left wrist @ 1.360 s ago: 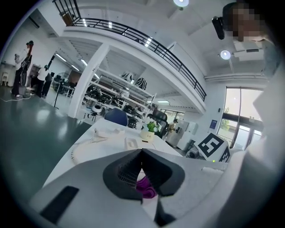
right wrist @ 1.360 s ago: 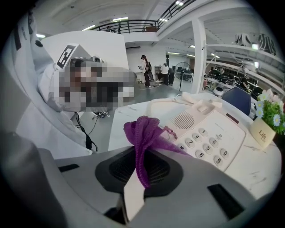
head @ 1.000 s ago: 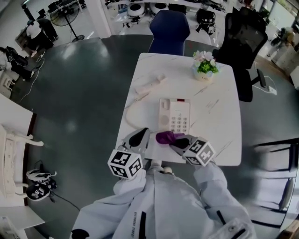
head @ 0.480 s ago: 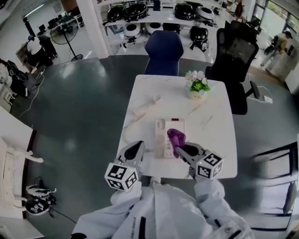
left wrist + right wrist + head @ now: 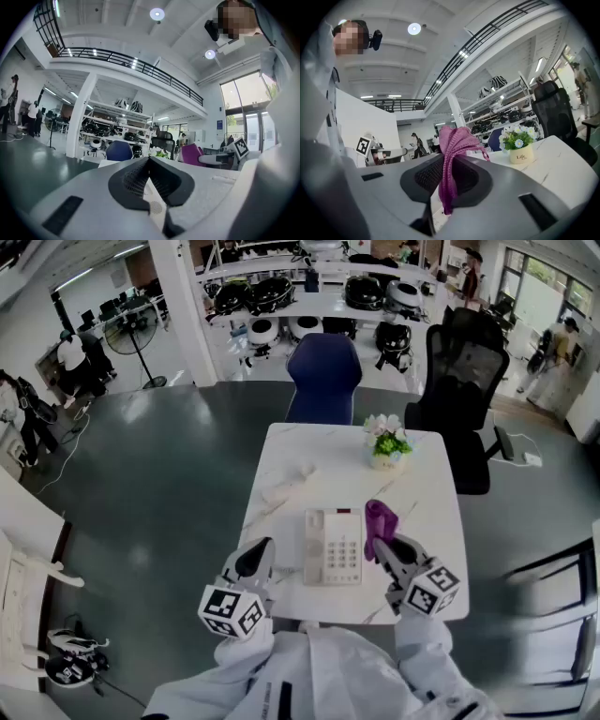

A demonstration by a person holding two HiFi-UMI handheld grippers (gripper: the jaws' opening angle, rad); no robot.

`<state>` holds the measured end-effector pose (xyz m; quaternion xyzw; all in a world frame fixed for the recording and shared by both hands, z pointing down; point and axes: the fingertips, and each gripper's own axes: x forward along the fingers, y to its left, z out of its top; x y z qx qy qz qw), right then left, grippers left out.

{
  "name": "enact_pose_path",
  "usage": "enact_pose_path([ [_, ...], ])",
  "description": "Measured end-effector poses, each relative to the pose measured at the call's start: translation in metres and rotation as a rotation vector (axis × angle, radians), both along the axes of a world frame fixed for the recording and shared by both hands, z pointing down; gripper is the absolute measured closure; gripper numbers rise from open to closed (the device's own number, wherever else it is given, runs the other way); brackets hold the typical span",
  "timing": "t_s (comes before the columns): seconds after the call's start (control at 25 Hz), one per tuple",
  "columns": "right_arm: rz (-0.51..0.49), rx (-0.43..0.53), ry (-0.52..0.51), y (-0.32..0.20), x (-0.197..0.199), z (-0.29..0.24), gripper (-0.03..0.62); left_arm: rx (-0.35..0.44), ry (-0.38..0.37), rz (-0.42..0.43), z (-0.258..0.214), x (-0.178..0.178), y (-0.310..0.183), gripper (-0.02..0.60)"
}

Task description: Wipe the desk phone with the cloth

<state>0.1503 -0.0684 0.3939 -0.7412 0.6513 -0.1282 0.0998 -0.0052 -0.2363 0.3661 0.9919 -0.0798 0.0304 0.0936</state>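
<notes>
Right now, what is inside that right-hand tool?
A purple cloth, pinched between the right tool's jaws and bunching out above them. The part clamped between them is covered.

My left tongs (image 5: 150, 164) are pressed tip to tip, with nothing between them. Far across the white table (image 5: 108, 163) stand 1 blue chair (image 5: 118, 151) and flowers (image 5: 159, 152). To the right, my right tongs (image 5: 202, 159) carry the purple cloth (image 5: 190, 154).

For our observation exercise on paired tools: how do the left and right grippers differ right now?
The right gripper clamps a purple cloth; the left gripper has its jaws shut on nothing. The left gripper is left of the desk phone, the right gripper right of it. Both carry marker cubes.
</notes>
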Motion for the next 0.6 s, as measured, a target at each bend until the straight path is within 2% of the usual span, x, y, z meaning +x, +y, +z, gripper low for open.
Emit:
enact_pose_path([
  [0.32,0.094,0.03,0.032,0.014,0.025,-0.017,0.557,0.034,0.047,-0.047,-0.022,-0.002,-0.016,0.584],
  [0.6,0.116,0.014,0.057,0.017,0.029,-0.021,0.557,0.036,0.048,-0.066,-0.026,-0.004,-0.016,0.584],
])
